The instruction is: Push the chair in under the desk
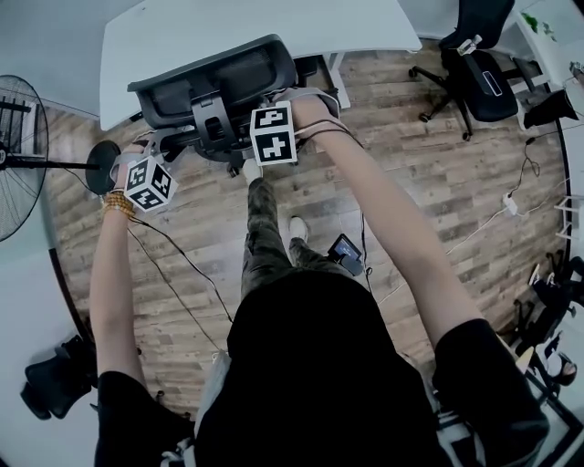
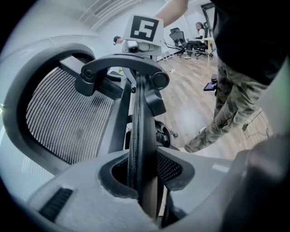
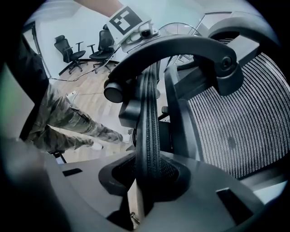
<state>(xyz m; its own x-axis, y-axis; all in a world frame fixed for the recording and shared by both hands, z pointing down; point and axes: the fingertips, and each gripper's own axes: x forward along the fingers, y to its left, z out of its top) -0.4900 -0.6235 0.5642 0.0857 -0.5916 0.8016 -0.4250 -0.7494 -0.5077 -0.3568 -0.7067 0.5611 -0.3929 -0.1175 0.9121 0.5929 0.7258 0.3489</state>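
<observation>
Matt plastic chair (image 1: 214, 87), mesh back (wood-grain floor (image 1: 438, 182)).

Floor (image 1: 438, 182): wood planks, grey-brown, running across the room. White desk (image 1: 228, 27) stands on it at the far side, one white leg visible at right. Black mesh chair (image 1: 219, 87) on the floor at the desk's near edge. Second black office chair (image 1: 479, 77) well apart, far right. Standing fan (image 1: 18, 155) at left, its round dark base (image 1: 102, 166) on the planks. Thin black cable (image 1: 182, 260) trails across the boards. White power strip (image 1: 509, 205) at right. One white shoe (image 1: 297, 228) planted mid-floor.
</observation>
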